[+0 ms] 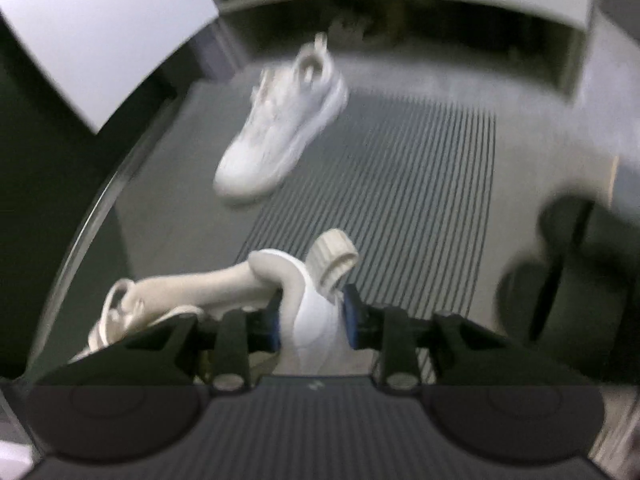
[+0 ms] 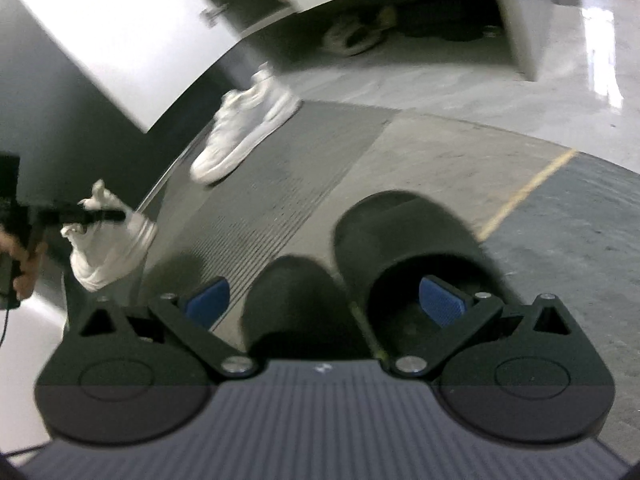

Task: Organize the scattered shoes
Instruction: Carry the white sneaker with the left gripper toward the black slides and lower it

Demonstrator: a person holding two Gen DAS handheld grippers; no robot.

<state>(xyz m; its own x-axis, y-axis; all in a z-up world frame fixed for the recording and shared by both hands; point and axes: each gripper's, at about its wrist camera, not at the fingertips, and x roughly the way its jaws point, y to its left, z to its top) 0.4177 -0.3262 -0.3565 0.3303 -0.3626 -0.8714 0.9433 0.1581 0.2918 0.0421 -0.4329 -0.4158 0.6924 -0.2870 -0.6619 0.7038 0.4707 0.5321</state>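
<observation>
My left gripper [image 1: 310, 320] is shut on the heel collar of a white sneaker [image 1: 312, 324], which hangs above the ribbed mat. In the right wrist view the held white sneaker [image 2: 108, 240] shows at the left with the left gripper [image 2: 100, 215] clamped on it. A second white sneaker [image 1: 280, 128] lies on the mat ahead, also seen as the far sneaker [image 2: 240, 128]. My right gripper [image 2: 324, 300] is open, its blue pads either side of two black slippers: one slipper [image 2: 408, 240] on the right, another slipper [image 2: 292, 304] between the fingers.
A ribbed grey doormat [image 1: 400, 200] covers the floor by a white shoe cabinet [image 2: 120, 40] with open doors. A dark shoe [image 2: 352, 36] lies under the cabinet. A yellow line [image 2: 528, 192] crosses the concrete floor. A hand [image 2: 24, 260] holds the left gripper.
</observation>
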